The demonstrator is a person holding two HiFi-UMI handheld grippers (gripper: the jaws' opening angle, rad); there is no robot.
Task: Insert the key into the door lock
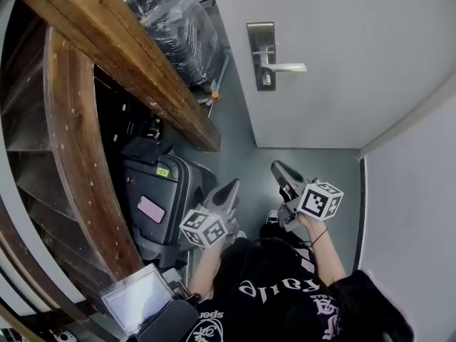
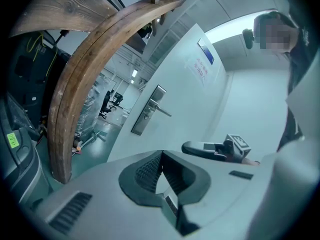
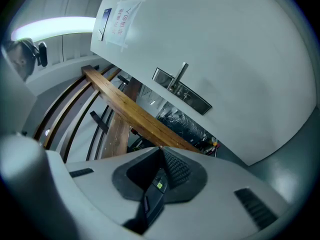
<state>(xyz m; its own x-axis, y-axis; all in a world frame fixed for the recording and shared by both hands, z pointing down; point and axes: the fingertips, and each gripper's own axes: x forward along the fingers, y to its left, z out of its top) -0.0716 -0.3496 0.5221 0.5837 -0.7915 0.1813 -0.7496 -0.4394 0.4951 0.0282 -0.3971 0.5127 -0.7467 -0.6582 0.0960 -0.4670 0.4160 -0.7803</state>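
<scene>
The white door (image 1: 342, 48) has a metal lock plate (image 1: 261, 55) with a lever handle (image 1: 285, 67) and a keyhole (image 1: 266, 79) below it. The lock plate shows again in the left gripper view (image 2: 147, 111) and in the right gripper view (image 3: 182, 91). My left gripper (image 1: 234, 186) is held low over the floor with its jaws shut (image 2: 160, 153). To its right, my right gripper (image 1: 276, 165) points at the door, well short of the lock, and is also shut (image 3: 161, 149). No key shows in any view.
A thick wooden beam (image 1: 121, 55) runs diagonally on the left above a black case (image 1: 157, 198). Plastic-wrapped goods (image 1: 178, 27) stand beyond the door's edge. A grey wall (image 1: 420, 191) closes the right side. A paper notice (image 2: 200, 66) hangs on the door.
</scene>
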